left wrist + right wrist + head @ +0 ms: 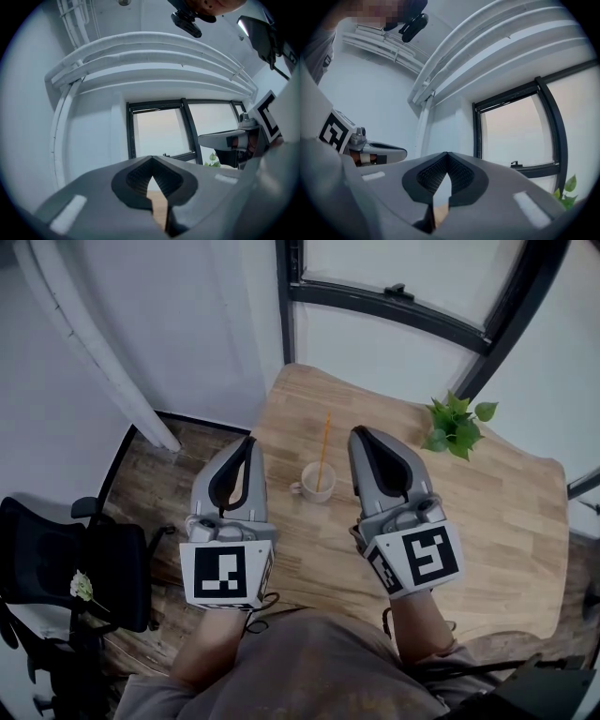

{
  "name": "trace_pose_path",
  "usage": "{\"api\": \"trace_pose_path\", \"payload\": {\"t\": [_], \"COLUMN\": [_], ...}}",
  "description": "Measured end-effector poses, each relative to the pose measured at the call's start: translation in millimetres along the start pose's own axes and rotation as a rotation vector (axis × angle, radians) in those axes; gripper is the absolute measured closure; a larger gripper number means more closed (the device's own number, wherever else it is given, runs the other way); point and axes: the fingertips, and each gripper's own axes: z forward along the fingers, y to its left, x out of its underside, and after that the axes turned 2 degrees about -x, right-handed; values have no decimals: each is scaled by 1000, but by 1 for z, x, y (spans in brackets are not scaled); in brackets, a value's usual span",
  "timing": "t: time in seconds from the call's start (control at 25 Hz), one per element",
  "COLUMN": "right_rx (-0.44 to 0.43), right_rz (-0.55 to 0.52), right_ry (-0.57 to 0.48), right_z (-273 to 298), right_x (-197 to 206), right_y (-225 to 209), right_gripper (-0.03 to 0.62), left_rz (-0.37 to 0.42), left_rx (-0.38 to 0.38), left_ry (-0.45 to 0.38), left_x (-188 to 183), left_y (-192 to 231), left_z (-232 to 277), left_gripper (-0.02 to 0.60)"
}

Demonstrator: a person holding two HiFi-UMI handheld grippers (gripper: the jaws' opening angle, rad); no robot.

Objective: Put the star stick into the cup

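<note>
star stick [323, 450] standing in the cup [316, 486] on the wooden desk [506, 512], left tongs [247, 446] and right tongs [363, 435] flanking the cup, both pressed together, empty, plant [457, 425] far right

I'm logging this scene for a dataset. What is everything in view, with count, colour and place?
table: one, light wood, centre of the head view
cup: one, cream, on the table between the two grippers
stick: one, orange, standing in the cup; its ends are too small to make out
plant: one, green, on the table's far right
chair: one, black, on the floor left of the table
window frame: black, beyond the table
left gripper: one, grey, left of the cup, fingers together, empty
right gripper: one, grey, right of the cup, fingers together, empty
</note>
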Motion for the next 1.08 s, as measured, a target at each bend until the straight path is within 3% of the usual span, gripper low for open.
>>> {"api": "trace_pose_path", "payload": {"t": [1.08], "right_rx": [5], "right_rz": [23], "right_ry": [1], "right_z": [3], "right_x": [9], "right_y": [2], "right_gripper": [569], "left_rz": [6], "left_rx": [1], "left_ry": [16], "left_x": [7], "left_y": [4], "left_z": [-4], "left_gripper": [581]}}
